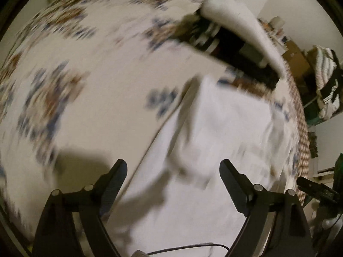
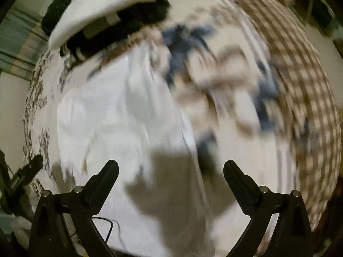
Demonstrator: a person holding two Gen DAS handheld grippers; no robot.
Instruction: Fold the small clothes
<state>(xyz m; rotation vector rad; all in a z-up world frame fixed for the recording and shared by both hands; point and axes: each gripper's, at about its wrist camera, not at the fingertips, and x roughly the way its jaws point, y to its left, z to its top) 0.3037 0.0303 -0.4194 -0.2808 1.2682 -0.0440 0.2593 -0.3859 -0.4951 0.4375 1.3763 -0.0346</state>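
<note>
A white garment point(image 1: 225, 132) lies spread on a patterned bedsheet point(image 1: 96, 68), partly folded, with a raised flap near its middle. My left gripper point(image 1: 173, 167) is open and empty, hovering above the garment's near left part. The same white garment point(image 2: 120, 117) shows in the right wrist view, left of centre. My right gripper point(image 2: 171, 169) is open and empty above the garment's right edge, where it meets the sheet point(image 2: 235, 98). Both views are motion-blurred.
A pile of dark, striped and white clothes point(image 1: 227, 32) lies at the far side of the bed, also in the right wrist view point(image 2: 103, 17). A checked border point(image 2: 300, 85) runs along the bed's right edge. Boxes and clutter point(image 1: 300, 64) stand beyond.
</note>
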